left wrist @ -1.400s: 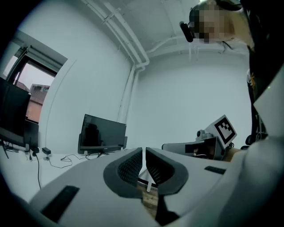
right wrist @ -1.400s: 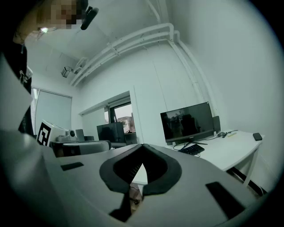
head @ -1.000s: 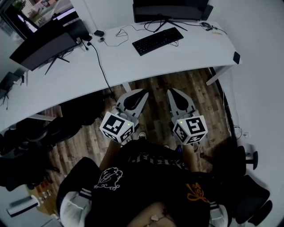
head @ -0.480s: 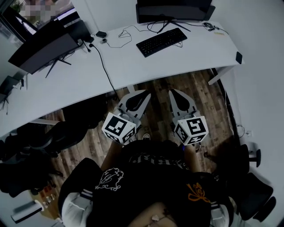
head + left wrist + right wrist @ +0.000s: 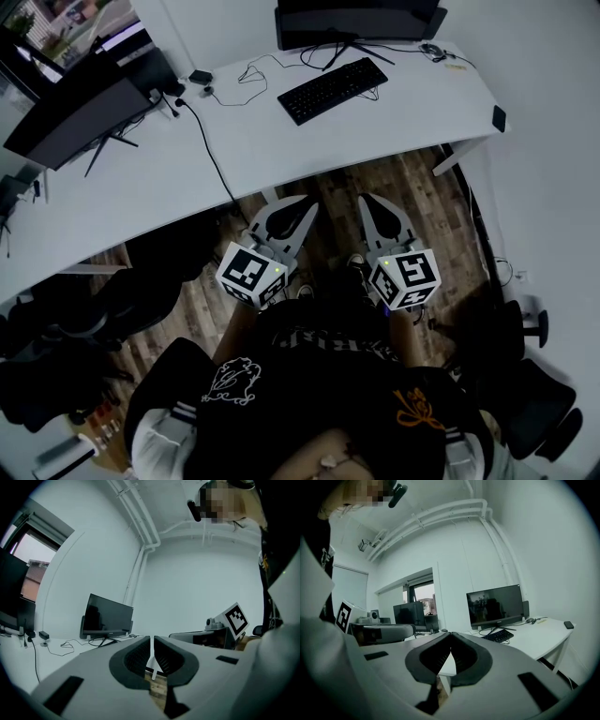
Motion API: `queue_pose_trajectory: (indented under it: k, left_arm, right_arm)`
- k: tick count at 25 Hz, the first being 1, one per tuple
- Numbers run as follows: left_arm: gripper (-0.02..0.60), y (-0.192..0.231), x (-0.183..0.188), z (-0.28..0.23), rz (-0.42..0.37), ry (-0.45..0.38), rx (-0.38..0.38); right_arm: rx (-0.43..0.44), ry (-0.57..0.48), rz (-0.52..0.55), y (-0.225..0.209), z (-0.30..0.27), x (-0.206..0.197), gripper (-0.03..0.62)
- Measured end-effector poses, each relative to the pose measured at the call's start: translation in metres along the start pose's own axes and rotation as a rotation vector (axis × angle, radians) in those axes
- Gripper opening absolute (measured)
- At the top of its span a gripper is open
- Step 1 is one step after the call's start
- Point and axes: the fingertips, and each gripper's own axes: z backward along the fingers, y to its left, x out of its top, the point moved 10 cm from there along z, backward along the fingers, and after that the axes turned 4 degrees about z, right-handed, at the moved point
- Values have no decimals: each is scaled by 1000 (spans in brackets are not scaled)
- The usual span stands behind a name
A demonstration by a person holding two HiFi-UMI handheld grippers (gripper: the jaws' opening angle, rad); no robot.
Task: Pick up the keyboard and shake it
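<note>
A black keyboard (image 5: 333, 89) lies on the white desk (image 5: 281, 141) in front of a dark monitor (image 5: 356, 19); in the right gripper view the keyboard (image 5: 498, 636) sits far off, under the same monitor (image 5: 494, 604). My left gripper (image 5: 302, 202) and right gripper (image 5: 366, 199) hang side by side over the wooden floor, short of the desk's near edge and well away from the keyboard. Both point roughly level toward the desk. The left gripper (image 5: 152, 639) has its jaws together with nothing between them, and so does the right gripper (image 5: 450, 634).
A second monitor (image 5: 75, 108) stands on the desk's left part, with cables and a small adapter (image 5: 199, 77) near it. A small black object (image 5: 499, 119) lies at the desk's right end. Dark office chairs stand at the left (image 5: 56, 319) and lower right (image 5: 534, 412).
Both grippers have sunk slightly in front of me, still shut and empty. The keyboard has not moved on the desk.
</note>
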Motion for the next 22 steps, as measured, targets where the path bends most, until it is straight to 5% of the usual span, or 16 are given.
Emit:
queue_pose_trajectory:
  k: [22]
  left_arm:
    - [38,45,23,-221,5,-10,242]
  right_arm:
    - [203,47,4,-235,-118,27,9]
